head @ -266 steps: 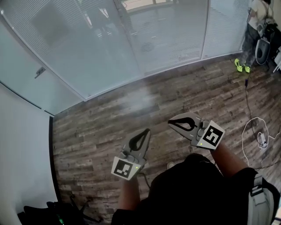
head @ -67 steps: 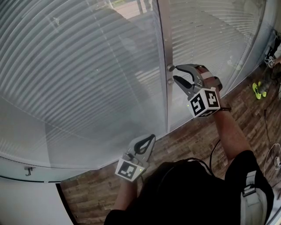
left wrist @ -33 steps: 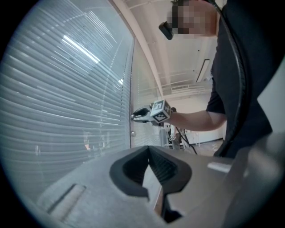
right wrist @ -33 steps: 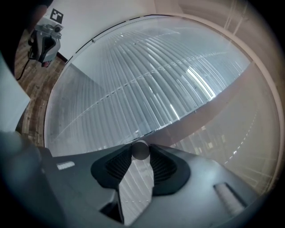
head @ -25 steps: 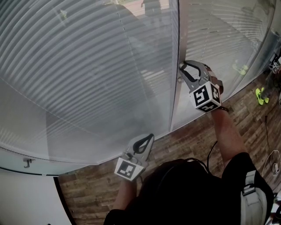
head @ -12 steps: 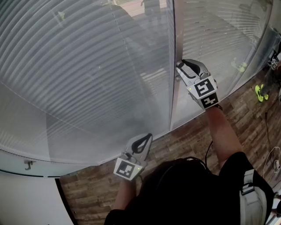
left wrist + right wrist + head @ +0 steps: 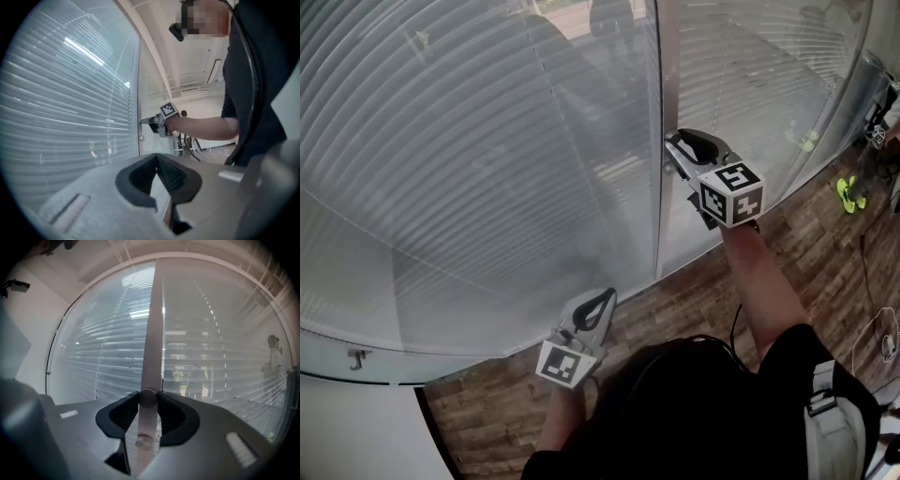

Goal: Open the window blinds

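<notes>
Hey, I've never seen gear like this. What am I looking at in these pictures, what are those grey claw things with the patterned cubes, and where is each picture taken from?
There is no robot here: a person holds a grey two-jaw gripper in each hand. The head view looks down from a camera on the person's head. The other two views come from a camera riding on each gripper. There is no table, only a wood-plank floor beneath tall windows with white slatted blinds. The right gripper is shut on a small round metal knob on the grey upright post between the panes. A second knob sits just below it. The left gripper hangs low, jaws together, holding nothing.
</notes>
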Tool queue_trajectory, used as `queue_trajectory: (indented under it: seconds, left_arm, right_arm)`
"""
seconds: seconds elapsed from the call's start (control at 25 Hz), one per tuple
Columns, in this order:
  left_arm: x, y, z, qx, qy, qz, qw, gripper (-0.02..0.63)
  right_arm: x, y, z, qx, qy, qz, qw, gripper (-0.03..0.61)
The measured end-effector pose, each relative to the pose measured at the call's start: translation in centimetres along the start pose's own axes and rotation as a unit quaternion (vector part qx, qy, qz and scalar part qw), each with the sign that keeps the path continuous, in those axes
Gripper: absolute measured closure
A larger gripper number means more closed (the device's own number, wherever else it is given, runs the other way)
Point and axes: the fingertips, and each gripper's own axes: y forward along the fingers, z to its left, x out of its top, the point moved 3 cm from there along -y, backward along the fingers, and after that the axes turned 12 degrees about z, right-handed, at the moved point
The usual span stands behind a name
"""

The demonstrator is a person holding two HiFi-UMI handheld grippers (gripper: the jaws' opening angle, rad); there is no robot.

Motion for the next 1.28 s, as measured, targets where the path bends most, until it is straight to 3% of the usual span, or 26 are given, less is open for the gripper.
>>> queue_trajectory:
  seconds: [0.24,0.92,1.04,1.28]
  left_arm:
    - [0.0,-0.1,-0.2,0.001,0.002,0.002,1.0000,0.609]
    - [-0.2,-0.1,-0.5,0.002,0.005,0.005,1.0000,0.609]
    - [-0.4,-0.1,-0.4,0.001,0.002,0.005,1.0000,0.609]
    - [-0.6,-0.2,-0.5,-0.001,-0.003,0.004,1.0000,0.609]
  right_arm:
    - [0.2,-0.3,-0.1,0.025,0.089,-0.022,0.995,0.446]
    - [0.3,-0.2,0.0,0.022,0.067,-0.027,0.997,0.438]
    - [0.1,-0.7,0.1,0.014,0.038,-0.028,0.999,0.396]
    - [-1.3,-0.9,0.1,0.003,-0.083,0.019,0.996,0.357]
